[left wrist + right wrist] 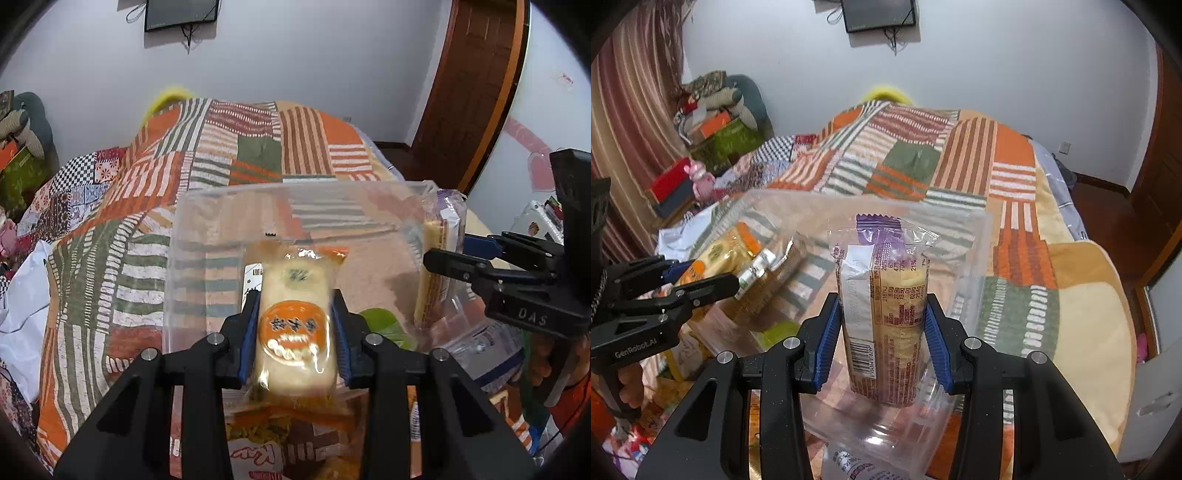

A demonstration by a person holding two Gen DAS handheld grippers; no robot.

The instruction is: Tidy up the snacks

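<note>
My left gripper (295, 332) clamps an orange-label cracker pack (295, 328) between its pads, over the clear bin (207, 206) ahead. My right gripper (882, 332) pinches a purple-topped biscuit pack (882, 295) above the same bin; the patchwork blanket (960, 155) lies beyond.

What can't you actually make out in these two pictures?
- Left wrist view: the orange-label snack pack is blurred, so its print is unreadable; the left gripper hides its lower end.
- Right wrist view: the purple snack pack shows tiny, illegible label text.
- Both views: the clear plastic box has its near side cut off by the grippers.
</note>
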